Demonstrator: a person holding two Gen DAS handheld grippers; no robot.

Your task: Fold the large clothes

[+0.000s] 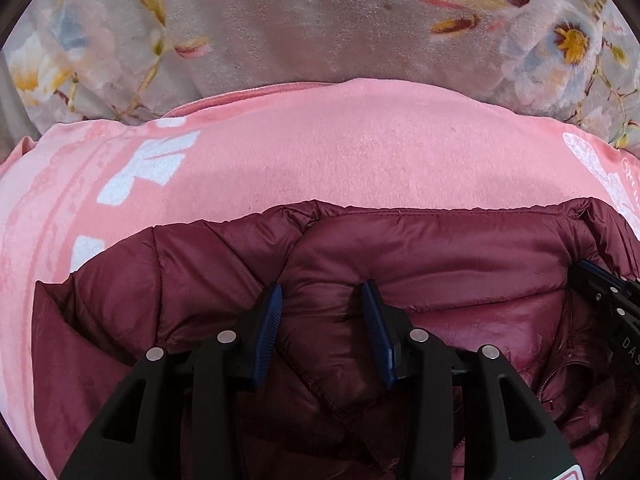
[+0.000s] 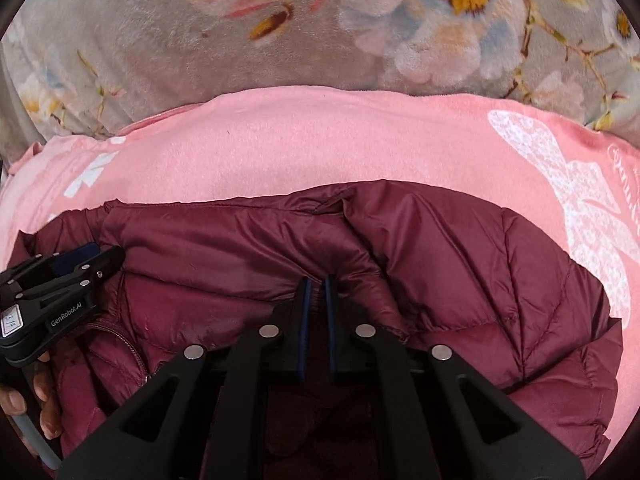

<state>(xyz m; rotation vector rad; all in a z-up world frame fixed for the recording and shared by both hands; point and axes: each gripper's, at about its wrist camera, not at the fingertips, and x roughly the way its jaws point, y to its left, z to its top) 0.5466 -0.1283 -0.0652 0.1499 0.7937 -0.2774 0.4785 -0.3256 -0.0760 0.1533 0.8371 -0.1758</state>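
The left gripper (image 2: 86, 258) reads "GenRobot.AI"; its tag seems to say "314". The maroon puffer jacket (image 1: 420, 256) lies on a pink blanket (image 1: 320, 148) over a floral cover (image 1: 280, 20). The left jaws stand partly open around a jacket fold. The right gripper (image 2: 316, 292) pinches jacket fabric.

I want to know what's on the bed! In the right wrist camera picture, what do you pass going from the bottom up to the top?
right gripper pinching the dark red puffer jacket → pink blanket with white prints → grey flowered blanket farthest away.
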